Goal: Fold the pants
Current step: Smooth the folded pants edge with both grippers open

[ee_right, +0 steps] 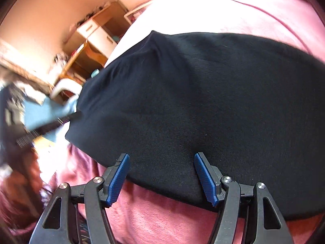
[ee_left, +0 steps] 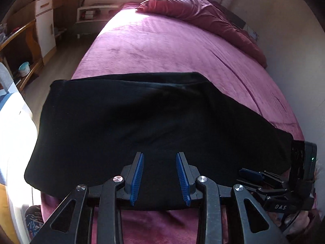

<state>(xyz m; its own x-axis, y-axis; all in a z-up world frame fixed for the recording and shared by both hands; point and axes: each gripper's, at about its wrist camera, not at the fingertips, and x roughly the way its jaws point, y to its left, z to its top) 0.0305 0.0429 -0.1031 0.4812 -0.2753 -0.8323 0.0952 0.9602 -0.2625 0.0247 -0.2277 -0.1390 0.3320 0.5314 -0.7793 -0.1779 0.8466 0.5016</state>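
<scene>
Your folded black fabric pants (ee_left: 142, 126) lie mid-frame on the magenta plush bedspread (ee_left: 162, 46). Your left gripper (ee_left: 160, 180) and right gripper (ee_right: 161, 180) both gape above the cloth, seemingly gripping nothing. "DAS" shows lower right.

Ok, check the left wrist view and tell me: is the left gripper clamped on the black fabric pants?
No: the left gripper has its blue pads apart above the black fabric pants, pinching no fabric.

- Pants (ee_left: 146, 126): plain black, ahead of the pads.
- Blanket (ee_left: 162, 46): magenta-pink (paler where sunlit), beyond the pants.
- Pads (ee_left: 138, 179): ribbed blue, on black arms.
- Pillow (ee_left: 203, 14): dusky red, far ahead.
</scene>
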